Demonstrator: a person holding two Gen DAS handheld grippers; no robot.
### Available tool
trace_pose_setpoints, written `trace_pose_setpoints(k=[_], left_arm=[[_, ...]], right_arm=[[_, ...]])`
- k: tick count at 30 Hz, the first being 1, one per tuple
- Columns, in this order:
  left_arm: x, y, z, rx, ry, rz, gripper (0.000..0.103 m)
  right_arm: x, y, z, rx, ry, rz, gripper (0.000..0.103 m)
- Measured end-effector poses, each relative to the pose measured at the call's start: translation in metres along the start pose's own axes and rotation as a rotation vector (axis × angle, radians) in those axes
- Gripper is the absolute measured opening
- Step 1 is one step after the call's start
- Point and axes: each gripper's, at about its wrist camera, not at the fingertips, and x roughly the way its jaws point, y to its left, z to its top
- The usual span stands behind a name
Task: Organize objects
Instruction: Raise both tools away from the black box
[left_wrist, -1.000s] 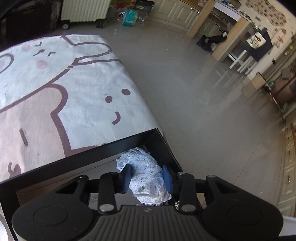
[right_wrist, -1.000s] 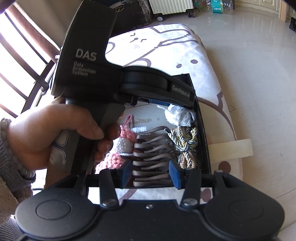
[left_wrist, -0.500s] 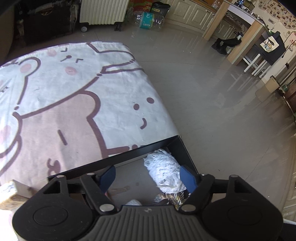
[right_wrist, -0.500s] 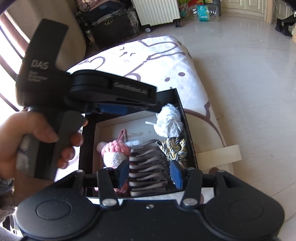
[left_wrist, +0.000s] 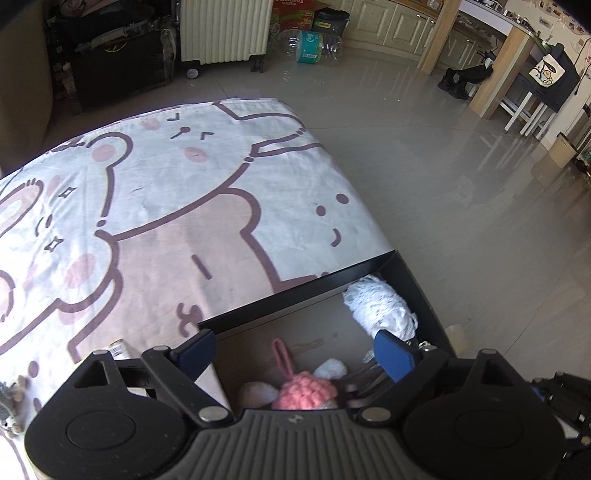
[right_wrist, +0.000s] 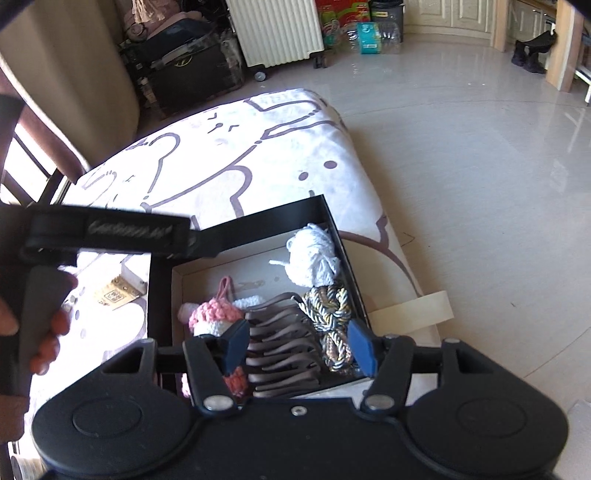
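In the left wrist view, the gripper body concealed the near half of the black box (left_wrist: 413, 273); the pink crocheted item (left_wrist: 306, 389) showed only its top and loop. The brown strap bundle (left_wrist: 365, 373) was largely hidden behind the right pad.

In the right wrist view, the left gripper (right_wrist: 110, 236) was motion-blurred and its lettering illegible; its fingertips lay behind its own body. The hand (right_wrist: 40, 332) holding it was cut by the left edge. The printed card (right_wrist: 116, 293) beside the box's left wall was too small to read. The gold braided cord (right_wrist: 328, 314) was partly covered at the box's near right corner.
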Motion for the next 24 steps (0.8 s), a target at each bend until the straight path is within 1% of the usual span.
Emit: trace_pose_setpoints(k=[6, 11, 14, 18, 22, 24], left_arm=[[-0.014, 0.02, -0.01, -0.007, 0.009, 0.028, 0.096], [-0.022, 0.036, -0.018, -0.036, 0.015, 0.049, 0.099], [-0.023, 0.043, -0.024, -0.053, 0.031, 0.053, 0.1], [-0.025, 0.049, -0.031, -0.027, 0.049, 0.07, 0.103], [-0.03, 0.055, -0.036, -0.013, 0.052, 0.085, 0.103], [-0.031, 0.059, -0.038, -0.01, 0.056, 0.09, 0.103]], right_arm=[[-0.002, 0.003, 0.002, 0.017, -0.006, -0.033, 0.064], [-0.002, 0.011, 0.004, -0.008, -0.004, -0.068, 0.067], [-0.002, 0.012, 0.004, 0.001, -0.003, -0.068, 0.069], [0.0, 0.013, 0.005, 0.0, 0.003, -0.106, 0.071], [0.004, 0.018, 0.005, -0.024, 0.017, -0.144, 0.073], [0.006, 0.02, 0.005, -0.037, 0.022, -0.15, 0.075]])
